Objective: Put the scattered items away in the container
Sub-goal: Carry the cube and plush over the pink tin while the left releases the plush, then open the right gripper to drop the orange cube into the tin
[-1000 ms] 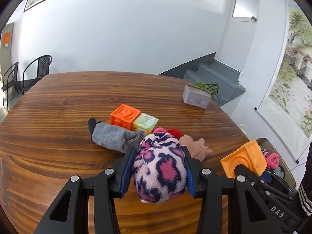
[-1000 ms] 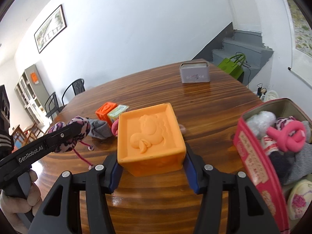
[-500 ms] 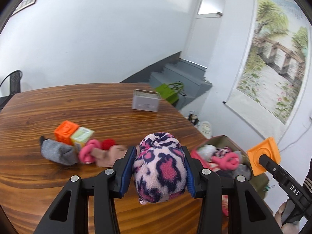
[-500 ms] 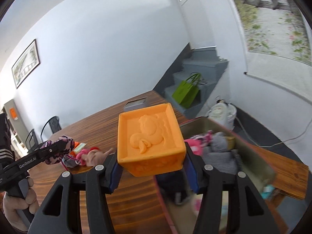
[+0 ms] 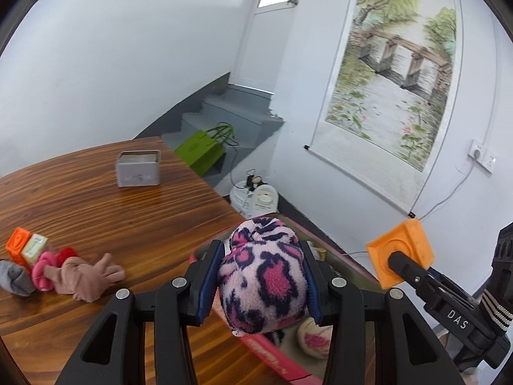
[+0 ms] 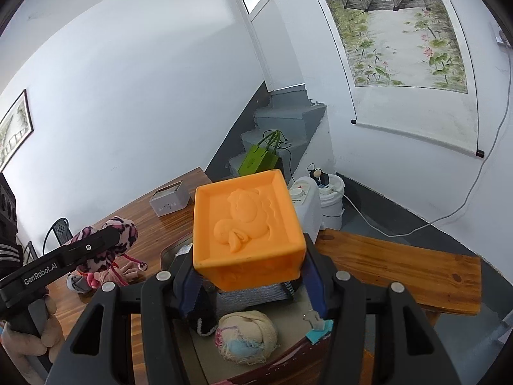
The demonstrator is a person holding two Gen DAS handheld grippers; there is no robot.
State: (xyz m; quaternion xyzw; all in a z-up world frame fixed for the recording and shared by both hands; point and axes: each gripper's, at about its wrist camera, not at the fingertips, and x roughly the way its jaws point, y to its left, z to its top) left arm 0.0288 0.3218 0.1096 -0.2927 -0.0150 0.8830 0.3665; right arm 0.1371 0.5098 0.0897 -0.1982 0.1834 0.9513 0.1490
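Observation:
My left gripper [image 5: 259,280] is shut on a pink leopard-print sock ball [image 5: 263,276] and holds it above the near end of the red-walled container [image 5: 266,353]. My right gripper [image 6: 248,277] is shut on an orange embossed block [image 6: 247,221], held over the container's inside [image 6: 288,320], where a cream sock ball [image 6: 247,330] and grey knit items lie. The orange block also shows in the left wrist view [image 5: 400,253]. Still on the table lie a beige glove [image 5: 86,277], a pink roll [image 5: 43,272], a grey sock [image 5: 12,277] and two small blocks [image 5: 27,245].
The container sits at the right edge of the wooden table [image 5: 112,211]. A grey tin [image 5: 138,168] stands farther back. Beyond the edge are a wooden bench [image 6: 400,266], white buckets [image 6: 330,199], a green bag [image 5: 200,150] and stairs.
Both grippers have swung right from the table to over the container, each carrying its item. The loose items have slid to the left of the left wrist view.

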